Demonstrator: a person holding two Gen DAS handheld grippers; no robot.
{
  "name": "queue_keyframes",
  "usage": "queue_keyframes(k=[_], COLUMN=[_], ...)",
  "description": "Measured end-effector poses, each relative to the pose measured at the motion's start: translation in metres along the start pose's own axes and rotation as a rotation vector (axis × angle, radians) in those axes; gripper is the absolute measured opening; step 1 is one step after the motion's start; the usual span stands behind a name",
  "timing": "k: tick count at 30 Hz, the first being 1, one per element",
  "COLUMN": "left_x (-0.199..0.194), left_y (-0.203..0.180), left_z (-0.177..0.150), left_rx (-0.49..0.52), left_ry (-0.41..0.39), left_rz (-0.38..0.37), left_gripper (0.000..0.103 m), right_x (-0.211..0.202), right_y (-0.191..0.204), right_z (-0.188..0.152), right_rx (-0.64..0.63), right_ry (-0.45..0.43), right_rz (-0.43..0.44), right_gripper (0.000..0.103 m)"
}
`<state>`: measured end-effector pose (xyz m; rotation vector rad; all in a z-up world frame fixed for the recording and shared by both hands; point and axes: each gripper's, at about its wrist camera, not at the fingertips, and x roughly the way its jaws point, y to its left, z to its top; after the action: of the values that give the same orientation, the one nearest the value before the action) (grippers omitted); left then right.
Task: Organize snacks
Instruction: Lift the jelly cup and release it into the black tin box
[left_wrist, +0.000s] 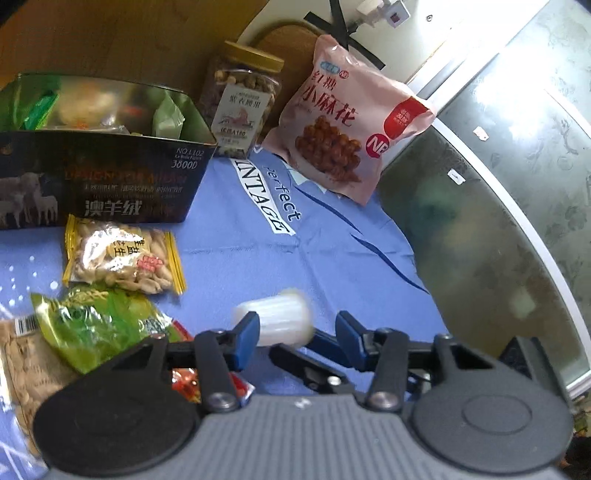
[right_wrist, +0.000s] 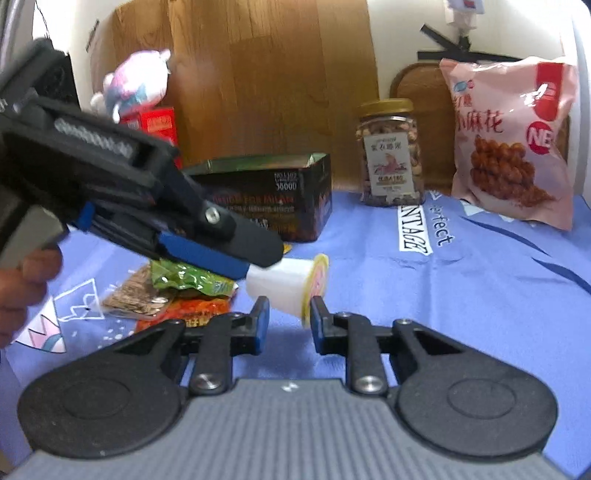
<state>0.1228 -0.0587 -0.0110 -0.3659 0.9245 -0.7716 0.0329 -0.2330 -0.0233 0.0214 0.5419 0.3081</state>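
A white jelly cup (left_wrist: 275, 319) lies on its side on the blue cloth, between the spread fingers of my left gripper (left_wrist: 297, 326), which is open around it. The cup also shows in the right wrist view (right_wrist: 286, 284), its yellow lid facing right. My right gripper (right_wrist: 286, 314) is open just in front of the cup, empty. The left gripper (right_wrist: 236, 254) reaches in from the left there. A dark tin box (left_wrist: 99, 177) holding snack packs stands at the back left. A yellow peanut pack (left_wrist: 122, 256) and a green pack (left_wrist: 99, 325) lie near it.
A nut jar (left_wrist: 240, 110) and a pink snack bag (left_wrist: 347, 125) stand at the back. A seed pack (right_wrist: 136, 295) and a red pack (right_wrist: 195, 310) lie left of the cup. A glass table edge (left_wrist: 517, 221) runs on the right. A plush toy (right_wrist: 133, 85) sits behind.
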Motion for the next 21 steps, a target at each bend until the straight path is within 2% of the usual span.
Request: queue_keyframes(k=[3, 8, 10, 13, 17, 19, 21], left_x=[0.005, -0.004, -0.004, 0.008, 0.03, 0.031, 0.026], left_y=[0.01, 0.029, 0.033, 0.032, 0.031, 0.028, 0.029], left_z=[0.003, 0.011, 0.015, 0.02, 0.012, 0.006, 0.007], left_rx=[-0.008, -0.058, -0.075, -0.083, -0.106, -0.072, -0.089], left_ry=[0.019, -0.026, -0.036, -0.016, 0.059, 0.05, 0.038], left_rz=[0.029, 0.047, 0.052, 0.045, 0.037, 0.061, 0.067], left_gripper=[0.046, 0.053, 0.053, 0.053, 0.044, 0.041, 0.041], right_x=[0.008, 0.003, 0.005, 0.016, 0.034, 0.036, 0.034], right_y=[0.0, -0.004, -0.003, -0.006, -0.008, -0.005, -0.004], right_z=[-0.003, -0.006, -0.003, 0.004, 0.007, 0.003, 0.005], right_rx=[-0.023, -0.034, -0.061, -0.083, -0.074, -0.086, -0.064], right_ry=[0.042, 0.038, 0.034, 0.038, 0.077, 0.068, 0.055], right_rz=[-0.004, 0.0, 0.004, -0.001, 0.046, 0.034, 0.034], right_gripper=[0.027, 0.028, 0.033, 0.038, 0.045, 0.042, 0.038])
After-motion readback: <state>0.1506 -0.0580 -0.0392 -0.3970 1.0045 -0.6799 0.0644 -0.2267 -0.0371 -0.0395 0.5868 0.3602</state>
